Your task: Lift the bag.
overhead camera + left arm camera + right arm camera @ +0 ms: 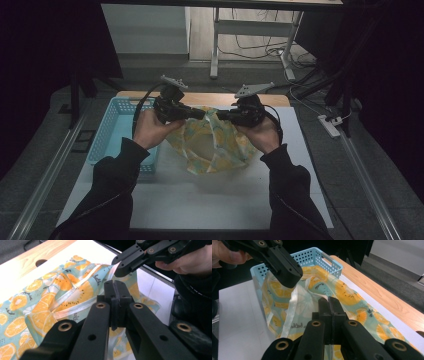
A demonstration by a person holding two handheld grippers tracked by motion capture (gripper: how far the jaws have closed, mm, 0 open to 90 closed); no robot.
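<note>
Both tongs are clamped on the same piece of orange-print cloth (pixel 212 142), lifted between them above the white table (pixel 200 195). From the high view, the left tongs (pixel 199 114) and the right tongs (pixel 223 116) point toward each other near the cloth's top edge, each held in a hand with a dark sleeve, and the cloth hangs down from them in a loose bunch whose lower part rests on the table. A light blue basket (pixel 112 131) stands on the table just beside the left hand (pixel 150 129). The left gripper view brings out what the high view leaves too small: the left tongs (pixel 115 286) have their jaws pressed together on a fold of cloth (pixel 62 295), and the fabric carries orange slices on a pale teal ground with a white hem. The right tongs (pixel 117 267) show there too, coming in from the upper right and pinching the hem. The right gripper view gives the reverse angle, with the right tongs (pixel 329 302) closed on the cloth (pixel 352 297), the left tongs (pixel 292 281) biting its upper edge, the perforated wall of the basket (pixel 312 256) behind, and a wooden strip (pixel 382 295) along the table's far side.
</note>
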